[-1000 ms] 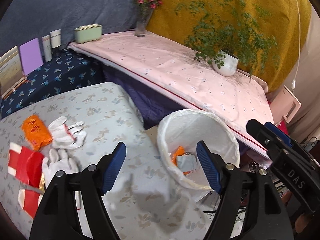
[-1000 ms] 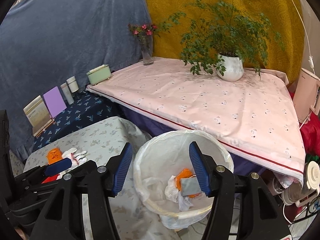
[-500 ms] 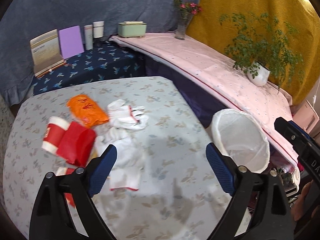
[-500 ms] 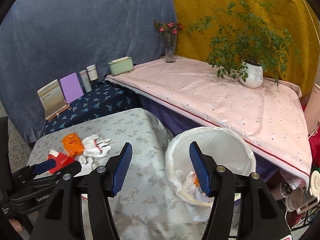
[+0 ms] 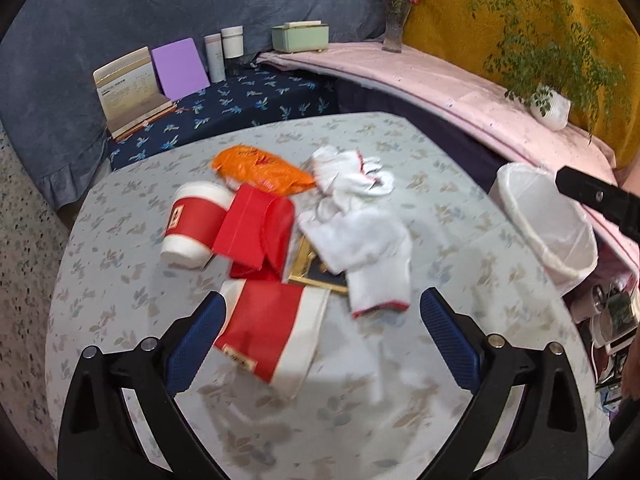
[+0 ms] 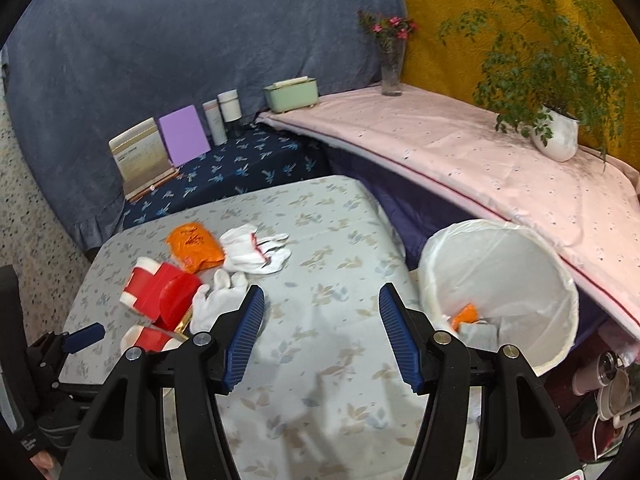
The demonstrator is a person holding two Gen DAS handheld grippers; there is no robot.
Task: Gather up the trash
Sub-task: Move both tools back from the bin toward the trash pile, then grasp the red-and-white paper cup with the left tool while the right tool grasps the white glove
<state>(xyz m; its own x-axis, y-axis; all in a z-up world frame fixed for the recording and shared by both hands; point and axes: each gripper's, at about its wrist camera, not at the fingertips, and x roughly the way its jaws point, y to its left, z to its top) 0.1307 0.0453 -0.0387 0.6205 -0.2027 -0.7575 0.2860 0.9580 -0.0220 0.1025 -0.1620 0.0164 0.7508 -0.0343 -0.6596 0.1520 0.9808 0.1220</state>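
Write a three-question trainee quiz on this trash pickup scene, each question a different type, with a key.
1. True or false: the white-lined bin already holds some trash.
2. Multiple choice: which item lies nearest the left gripper? A) flattened red-and-white cup B) orange wrapper C) green box
3. Fill in: the right gripper is ____, with nothing between its fingers.

Key: 1 true; 2 A; 3 open
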